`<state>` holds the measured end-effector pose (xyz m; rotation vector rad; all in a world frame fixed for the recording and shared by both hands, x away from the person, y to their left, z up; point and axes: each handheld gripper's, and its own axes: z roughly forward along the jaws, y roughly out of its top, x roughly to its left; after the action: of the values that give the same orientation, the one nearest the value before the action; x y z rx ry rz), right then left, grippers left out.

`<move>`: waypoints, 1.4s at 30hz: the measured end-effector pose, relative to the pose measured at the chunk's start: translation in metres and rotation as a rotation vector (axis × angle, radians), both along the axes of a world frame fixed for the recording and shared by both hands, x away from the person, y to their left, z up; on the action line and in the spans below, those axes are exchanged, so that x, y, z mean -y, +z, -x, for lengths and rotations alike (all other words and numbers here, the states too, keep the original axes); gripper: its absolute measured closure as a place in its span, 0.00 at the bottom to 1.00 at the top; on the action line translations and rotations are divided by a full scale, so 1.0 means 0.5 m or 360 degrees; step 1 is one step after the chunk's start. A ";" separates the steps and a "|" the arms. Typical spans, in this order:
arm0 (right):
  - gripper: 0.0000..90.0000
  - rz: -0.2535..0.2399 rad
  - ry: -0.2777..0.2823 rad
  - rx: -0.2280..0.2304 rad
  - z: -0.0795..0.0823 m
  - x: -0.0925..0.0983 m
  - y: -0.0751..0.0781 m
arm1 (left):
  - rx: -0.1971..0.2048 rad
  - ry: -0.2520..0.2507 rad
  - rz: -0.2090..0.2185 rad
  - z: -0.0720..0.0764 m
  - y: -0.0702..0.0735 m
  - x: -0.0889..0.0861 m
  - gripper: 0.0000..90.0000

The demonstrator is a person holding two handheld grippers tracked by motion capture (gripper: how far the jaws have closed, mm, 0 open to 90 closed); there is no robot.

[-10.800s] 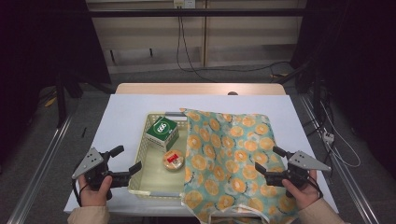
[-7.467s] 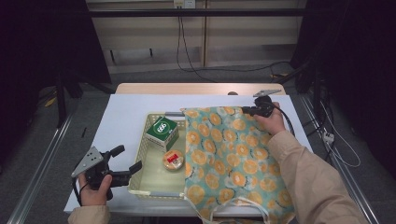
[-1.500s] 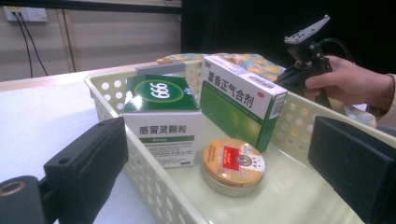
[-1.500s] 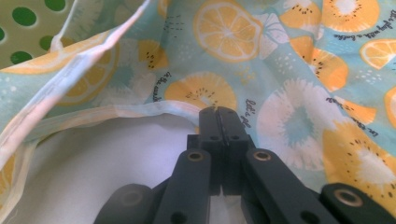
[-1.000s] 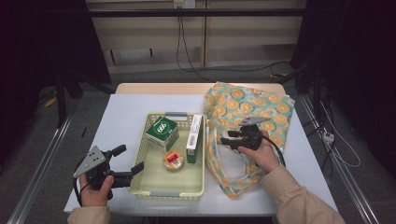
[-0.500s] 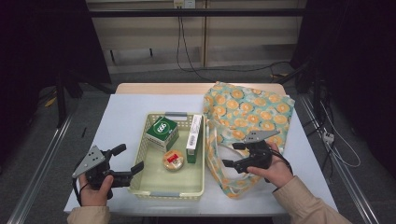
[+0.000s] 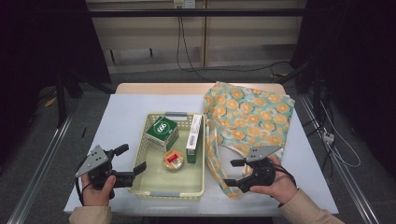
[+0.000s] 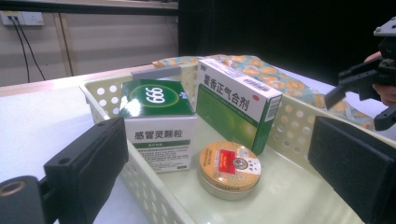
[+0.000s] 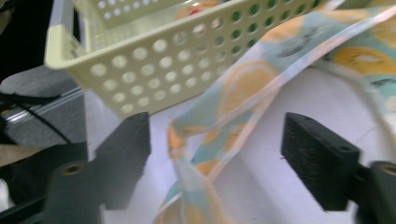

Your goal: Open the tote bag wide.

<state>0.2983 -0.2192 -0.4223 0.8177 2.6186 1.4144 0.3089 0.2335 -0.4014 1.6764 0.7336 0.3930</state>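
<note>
Right claw (image 7: 235, 171) first, seen from the high view: my hand holds it low over the near right part of the table (image 7: 126, 116), jaws apart and pointing toward the basket (image 7: 140, 158). Its jaws have just been narrowing a little, yet they grip nothing; the near loop of the patterned cloth bag (image 7: 247, 114) lies just under and in front of them. The bag's body spreads away beyond the claw. My left claw (image 7: 127, 162) sits at the basket's other side, jaws apart, the farther one above the rim, holding nothing.

Left gripper view: my two black jaws stand wide, the basket wall (image 8: 149, 186) running between them. Straight ahead inside the basket: a green-and-white box (image 8: 159, 123), a taller green box (image 8: 236, 105) leaning behind it, a round tin (image 8: 229, 168) in front. Right claw (image 8: 362, 100) shows far off to the right.

Right gripper view: jaws spread, the bag's strap (image 9: 219, 135) running up between them, touching neither pad. Basket corner (image 9: 140, 60) close ahead on the left. Picture is blurred.
</note>
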 end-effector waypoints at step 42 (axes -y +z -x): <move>0.97 -0.0096 -0.0063 0.0004 -0.055 0.072 0.049 | -0.0007 0.0019 0.0008 -0.001 -0.004 -0.012 0.05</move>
<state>0.3260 -0.2554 -0.3981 0.8688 2.5544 1.4897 0.3094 0.2396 -0.4037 1.6691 0.7474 0.3958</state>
